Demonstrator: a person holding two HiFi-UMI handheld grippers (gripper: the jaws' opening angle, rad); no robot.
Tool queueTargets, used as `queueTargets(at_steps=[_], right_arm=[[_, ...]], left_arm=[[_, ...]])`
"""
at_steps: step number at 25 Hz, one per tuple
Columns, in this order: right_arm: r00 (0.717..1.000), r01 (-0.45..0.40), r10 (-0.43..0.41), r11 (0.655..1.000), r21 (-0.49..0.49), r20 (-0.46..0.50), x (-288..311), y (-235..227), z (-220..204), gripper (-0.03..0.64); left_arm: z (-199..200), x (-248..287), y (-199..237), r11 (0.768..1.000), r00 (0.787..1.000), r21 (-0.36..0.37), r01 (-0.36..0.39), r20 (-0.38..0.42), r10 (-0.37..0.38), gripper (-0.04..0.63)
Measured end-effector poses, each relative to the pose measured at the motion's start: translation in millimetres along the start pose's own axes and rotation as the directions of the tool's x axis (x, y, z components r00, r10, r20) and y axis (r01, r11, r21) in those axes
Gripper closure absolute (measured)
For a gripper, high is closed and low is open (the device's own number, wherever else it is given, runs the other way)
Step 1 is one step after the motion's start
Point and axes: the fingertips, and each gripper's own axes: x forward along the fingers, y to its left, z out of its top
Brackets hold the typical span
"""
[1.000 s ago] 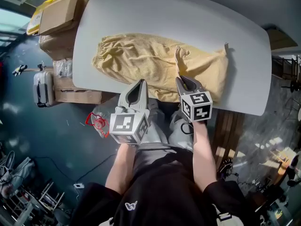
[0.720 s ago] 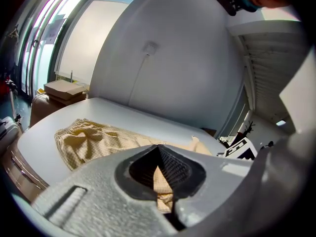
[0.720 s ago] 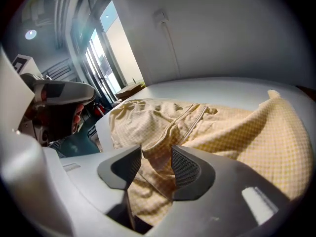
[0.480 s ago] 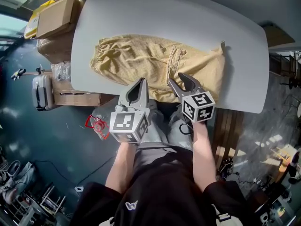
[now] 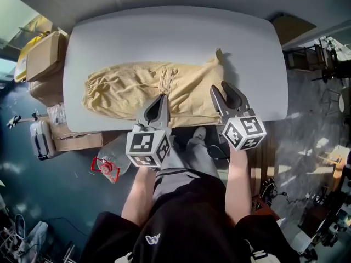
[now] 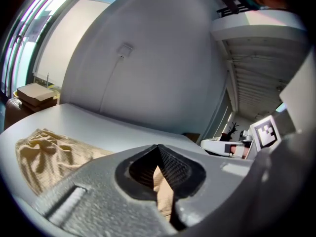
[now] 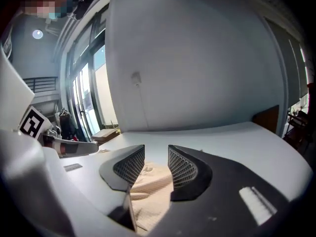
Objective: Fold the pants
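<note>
Pants (image 5: pixel 137 89): soft, light, limp; spread along the desk (image 5: pixel 164 37)'s near side.
Left hand-held gripper (image 5: pixel 160 98): pressed together over their near edge, nothing plainly caught.
Right hand-held gripper (image 5: pixel 220 87): spread, just narrowed slightly, empty.
Hold: probably pinch end corners, all layers.

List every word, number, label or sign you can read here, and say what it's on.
No words or numbers can be read anywhere.
The cubes on the left gripper and right gripper: black-and-white square markers only, no letters.
The person's black top: a small white emblem, no lettering.
The cardboard boxes: any print is too small to read.
</note>
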Motion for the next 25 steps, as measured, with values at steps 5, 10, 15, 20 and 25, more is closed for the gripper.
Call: queueTargets(at_steps=[5, 10, 15, 20, 25], right_arm=[[0.995, 0.102, -0.101, 0.993, 0.057, -0.020, -36.1, -63.7, -15.1, 0.451], [0.990, 0.111, -0.100, 0.987, 0.118, -0.100, -43.1, -90.0, -56.5, 0.430], [0.977, 0.095, -0.059, 0.980, 0.176, -0.204, -35.0, -94.7, -111.7, 0.417], [0.964, 0.093, -0.031, 0.969, 0.230, -0.263, -29.4, -96.4, -151.3, 0.408], [0.959, 0.084, -0.006, 0.960, 0.266, -0.282, -24.5, -93.8, -164.9, 0.408]], left_arm=[[-13.6, 33.7, -59.4, 0.996, 0.996, 0.022, 0.086, -0.039, -0.085, 0.592], [-40.0, 50.9, -83.0, 0.995, 0.990, 0.024, 0.100, -0.103, -0.097, 0.592], [-65.4, 62.1, -82.6, 0.997, 0.985, 0.020, 0.079, -0.156, -0.075, 0.592], [-88.6, 68.4, -75.9, 0.998, 0.979, 0.019, 0.058, -0.197, -0.054, 0.591], [-115.1, 74.1, -77.8, 0.998, 0.968, 0.020, 0.060, -0.247, -0.053, 0.591]])
